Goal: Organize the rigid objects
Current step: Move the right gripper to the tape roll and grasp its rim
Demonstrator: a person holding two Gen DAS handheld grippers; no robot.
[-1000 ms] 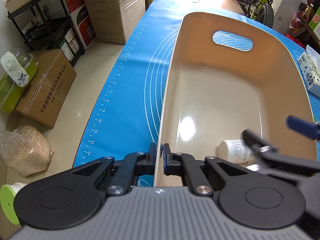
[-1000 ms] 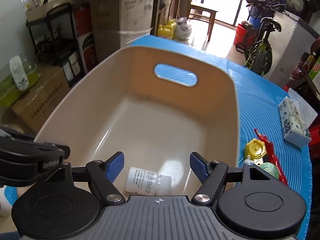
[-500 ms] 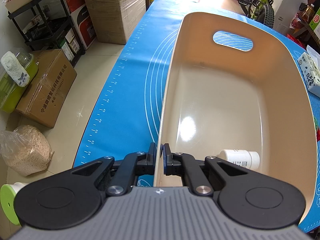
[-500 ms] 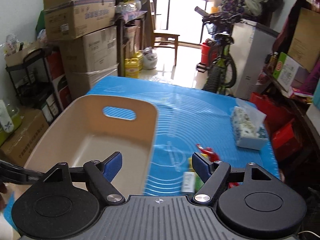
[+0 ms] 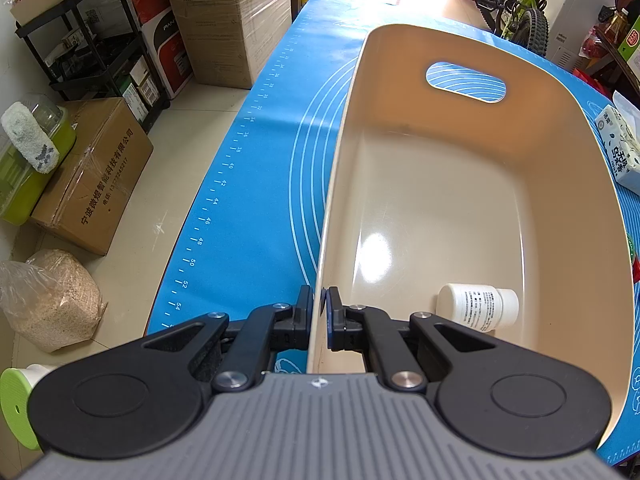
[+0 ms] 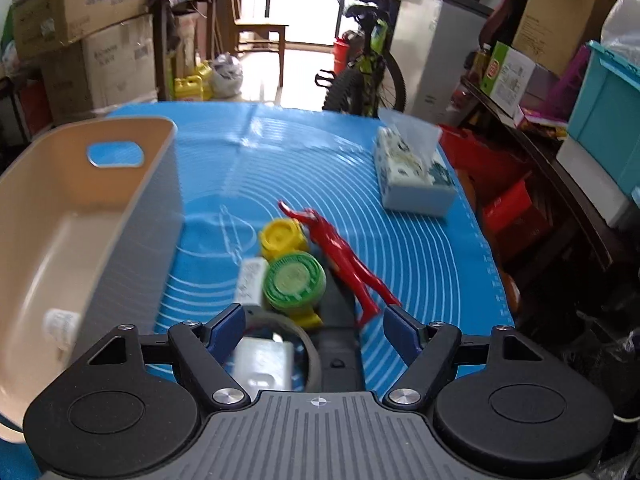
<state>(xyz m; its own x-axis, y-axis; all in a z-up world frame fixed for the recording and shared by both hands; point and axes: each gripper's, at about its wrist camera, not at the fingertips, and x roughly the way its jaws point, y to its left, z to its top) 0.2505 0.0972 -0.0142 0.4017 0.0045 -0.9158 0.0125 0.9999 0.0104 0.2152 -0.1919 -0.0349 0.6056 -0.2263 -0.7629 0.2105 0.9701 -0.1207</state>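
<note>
Left wrist view: the left gripper [image 5: 318, 312] is clamped on the near left rim of a beige plastic bin [image 5: 576, 184], 1 finger outside the wall and 1 inside, the wall filling the narrow gap between them. The bin is a glossy, rounded rectangular tub with an oval handle cutout in its far wall, and it stands on a blue silicone mat [image 5: 256, 184] printed with white concentric arcs and a ruler scale along its left edge. A white pill bottle [image 5: 476, 307] with a printed label and white cap lies on its side on the bin floor, at the near end toward the right wall. Right wrist view: the right gripper [image 6: 314, 330] hangs above the mat to the right of the bin, its blue-padded fingers [image 6: 402, 330] spread wide and holding nothing. Just beyond the fingers sits a tight cluster of loose items: a green round lid [image 6: 294, 280], a yellow ridged cap [image 6: 282, 237] on its far side, a small white tube [image 6: 252, 280] touching its left, and a red action figure [image 6: 340, 254] lying diagonally along the right of the cluster. A ring of tape [image 6: 312, 354] and a white block [image 6: 260, 362] lie blurred below the gripper. A tissue pack [image 6: 412, 178] rests at the far right of the mat.
</note>
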